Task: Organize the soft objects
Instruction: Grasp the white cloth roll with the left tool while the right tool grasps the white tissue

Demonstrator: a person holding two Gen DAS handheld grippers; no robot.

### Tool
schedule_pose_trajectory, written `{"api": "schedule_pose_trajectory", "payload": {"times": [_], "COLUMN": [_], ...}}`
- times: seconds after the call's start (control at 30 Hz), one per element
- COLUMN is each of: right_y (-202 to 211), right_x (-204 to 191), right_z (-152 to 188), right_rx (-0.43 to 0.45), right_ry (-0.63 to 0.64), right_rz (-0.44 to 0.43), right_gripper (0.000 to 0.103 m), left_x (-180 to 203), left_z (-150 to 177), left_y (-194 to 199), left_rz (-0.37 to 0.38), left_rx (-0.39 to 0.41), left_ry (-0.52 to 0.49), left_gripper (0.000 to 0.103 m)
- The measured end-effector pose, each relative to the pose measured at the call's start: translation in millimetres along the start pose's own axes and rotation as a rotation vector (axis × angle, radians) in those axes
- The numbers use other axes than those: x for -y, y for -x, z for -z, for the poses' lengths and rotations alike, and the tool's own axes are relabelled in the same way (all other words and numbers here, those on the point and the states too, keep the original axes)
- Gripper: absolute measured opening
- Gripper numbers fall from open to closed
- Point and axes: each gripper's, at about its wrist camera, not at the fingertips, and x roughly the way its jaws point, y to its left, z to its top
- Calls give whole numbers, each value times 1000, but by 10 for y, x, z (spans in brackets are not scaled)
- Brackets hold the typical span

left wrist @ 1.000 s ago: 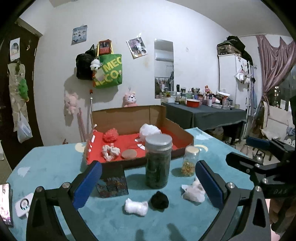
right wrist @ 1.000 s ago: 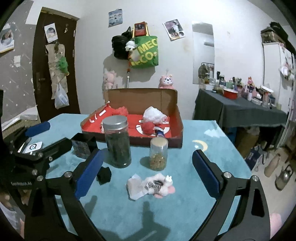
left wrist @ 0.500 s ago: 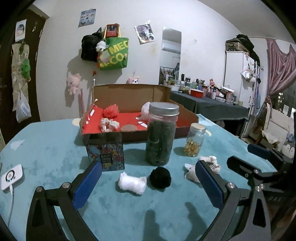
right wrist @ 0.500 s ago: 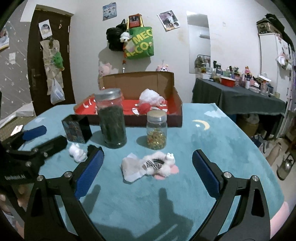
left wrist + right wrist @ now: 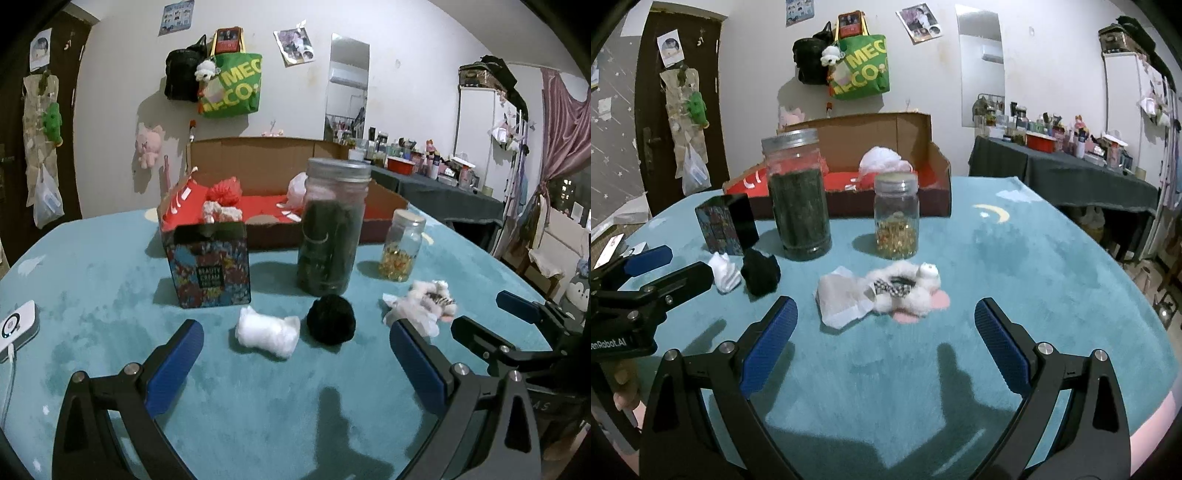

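Soft bits lie loose on the teal table (image 5: 92, 295): a white fluffy piece (image 5: 266, 331) just beside a black pom-pom (image 5: 331, 320) in front of the tall dark jar (image 5: 330, 229), and a furry white toy (image 5: 908, 291) on crumpled paper near the small jar (image 5: 897, 216). Both the left gripper (image 5: 295, 341) and right gripper (image 5: 884, 328) hover with fingers spread wide, empty, while more soft things sit in the red-lined cardboard box (image 5: 273, 158) behind
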Motion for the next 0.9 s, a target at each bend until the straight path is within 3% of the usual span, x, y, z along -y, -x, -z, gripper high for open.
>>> {"api": "schedule_pose_trajectory", "payload": {"times": [0.3,0.9], "right_y": [-58,-426], "right_x": [-25,-188], "right_z": [23,-336], "right_rx": [-38,-213], "right_ry": [-2,101], "right_rz": [-19,-141], "right_gripper": [98,98], "left_x": [-113,-350], "left_z": [7,-213], "left_y": [-89,-467], "left_rz": [-1,17], "left_rx": [-63,-250], "left_ry": [36,-54], "left_gripper": [103,99]}}
